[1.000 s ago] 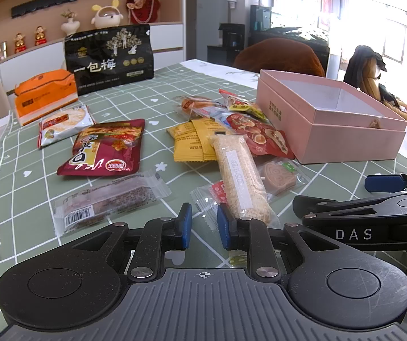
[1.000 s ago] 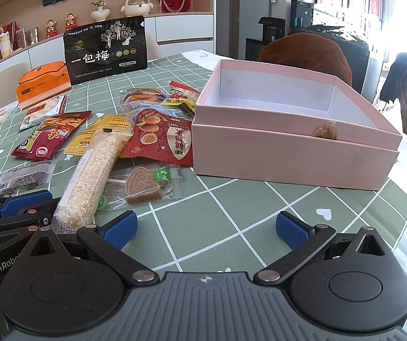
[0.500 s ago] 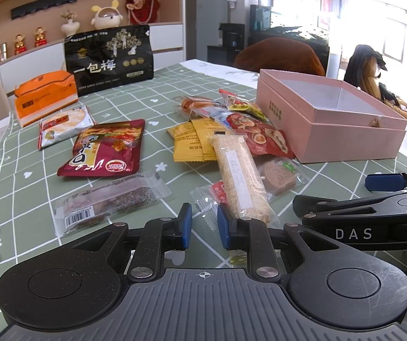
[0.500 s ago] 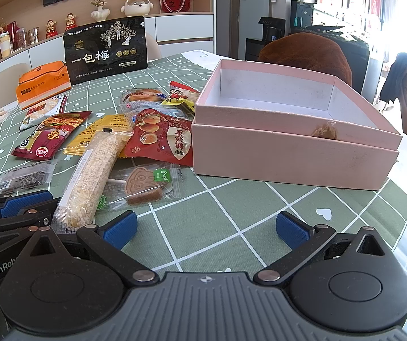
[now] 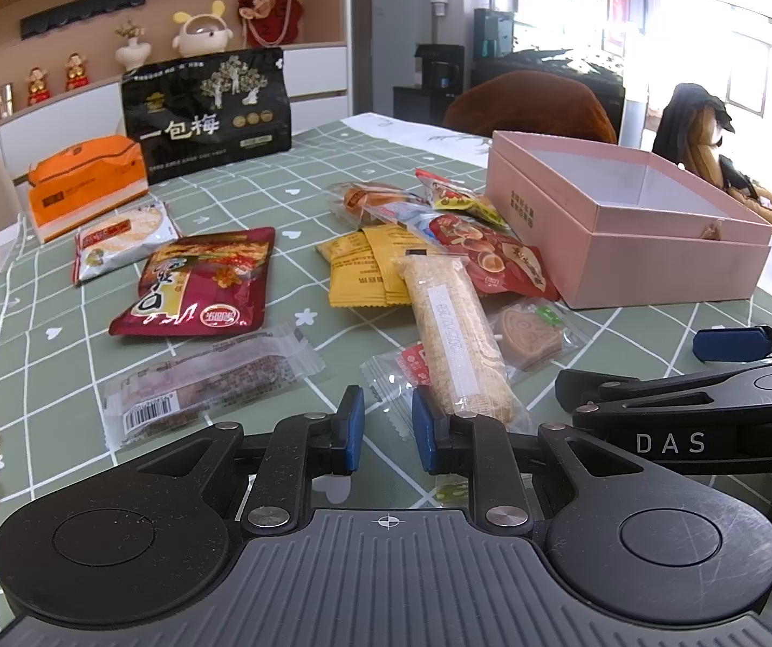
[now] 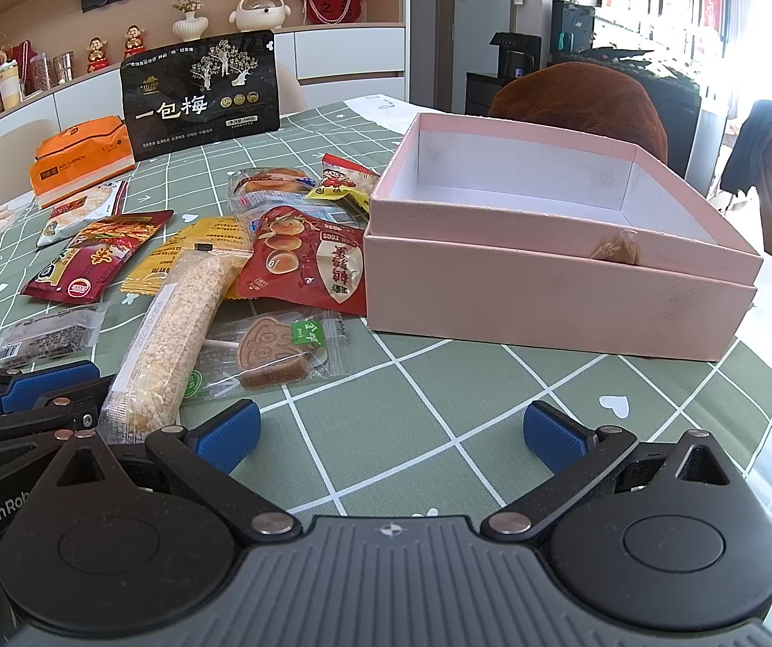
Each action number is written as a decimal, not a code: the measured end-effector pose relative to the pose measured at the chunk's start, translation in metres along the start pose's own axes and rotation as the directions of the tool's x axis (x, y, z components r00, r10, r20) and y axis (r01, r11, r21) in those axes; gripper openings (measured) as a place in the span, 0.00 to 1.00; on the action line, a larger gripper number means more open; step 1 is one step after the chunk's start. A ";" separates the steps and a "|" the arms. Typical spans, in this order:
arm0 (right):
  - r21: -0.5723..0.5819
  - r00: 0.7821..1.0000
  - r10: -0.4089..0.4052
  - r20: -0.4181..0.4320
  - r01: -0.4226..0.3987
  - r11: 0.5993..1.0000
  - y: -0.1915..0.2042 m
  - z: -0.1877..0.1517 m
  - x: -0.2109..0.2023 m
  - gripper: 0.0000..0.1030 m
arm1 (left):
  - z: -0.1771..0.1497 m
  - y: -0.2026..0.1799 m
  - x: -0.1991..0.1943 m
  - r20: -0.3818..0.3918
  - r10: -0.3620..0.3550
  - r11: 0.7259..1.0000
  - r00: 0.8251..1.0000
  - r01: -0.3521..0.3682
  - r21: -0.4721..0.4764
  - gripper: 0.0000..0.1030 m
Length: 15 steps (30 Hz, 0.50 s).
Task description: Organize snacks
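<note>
Black linkage grippers, blue ribbed fingers (image 6: 226, 434), silver pivot screws, grey ridged bodies, white "DAS" and "GenRob" lettering

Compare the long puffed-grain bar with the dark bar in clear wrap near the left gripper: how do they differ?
The puffed-grain bar is pale, thick and rounded; the dark seed bar is brown, flatter and thinner. The puffed-grain bar overlaps other packets, including the lollipop packet; the dark seed bar lies alone on the tablecloth. The puffed-grain bar points away from the left camera; the dark seed bar lies crosswise. Both are sealed in clear wrap.
</note>
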State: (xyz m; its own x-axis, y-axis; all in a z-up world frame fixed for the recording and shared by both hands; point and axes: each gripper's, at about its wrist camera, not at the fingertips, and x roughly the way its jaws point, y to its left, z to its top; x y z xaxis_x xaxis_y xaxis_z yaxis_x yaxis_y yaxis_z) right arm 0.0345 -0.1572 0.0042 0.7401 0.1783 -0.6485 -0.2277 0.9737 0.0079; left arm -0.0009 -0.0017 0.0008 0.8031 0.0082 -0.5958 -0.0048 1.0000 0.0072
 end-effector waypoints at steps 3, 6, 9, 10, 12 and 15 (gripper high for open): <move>0.000 1.000 0.000 0.000 0.000 1.000 0.000 0.000 0.000 1.00 | 0.000 0.000 0.000 0.000 0.001 1.000 1.000 -0.001 0.001 0.23; 0.000 1.000 0.000 0.000 0.000 1.000 -0.001 0.000 0.000 1.00 | 0.000 0.000 0.000 0.000 0.001 1.000 1.000 -0.001 0.001 0.23; -0.001 1.000 0.001 0.000 -0.001 1.000 0.000 -0.002 0.001 1.00 | 0.000 0.000 0.000 0.000 0.004 1.000 1.000 -0.004 0.005 0.23; -0.002 1.000 0.001 0.000 -0.001 1.000 0.000 -0.003 0.001 1.00 | 0.000 0.000 0.000 0.000 0.005 1.000 1.000 -0.005 0.007 0.23; -0.011 1.000 0.010 -0.024 -0.010 1.000 0.000 -0.002 0.002 1.00 | 0.000 0.003 -0.001 0.000 -0.010 1.000 1.000 0.010 -0.001 0.23; -0.021 0.992 0.023 -0.123 -0.026 0.999 -0.003 0.008 0.003 1.00 | 0.009 0.010 -0.004 -0.053 -0.069 0.998 0.996 0.070 0.008 0.23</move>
State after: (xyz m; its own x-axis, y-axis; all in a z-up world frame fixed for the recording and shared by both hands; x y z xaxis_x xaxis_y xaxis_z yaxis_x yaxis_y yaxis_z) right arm 0.0423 -0.1586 0.0088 0.6514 0.1820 -0.7365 -0.2600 0.9656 0.0087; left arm 0.0014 0.0085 0.0100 0.7688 -0.0608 -0.6365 0.0559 0.9980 -0.0279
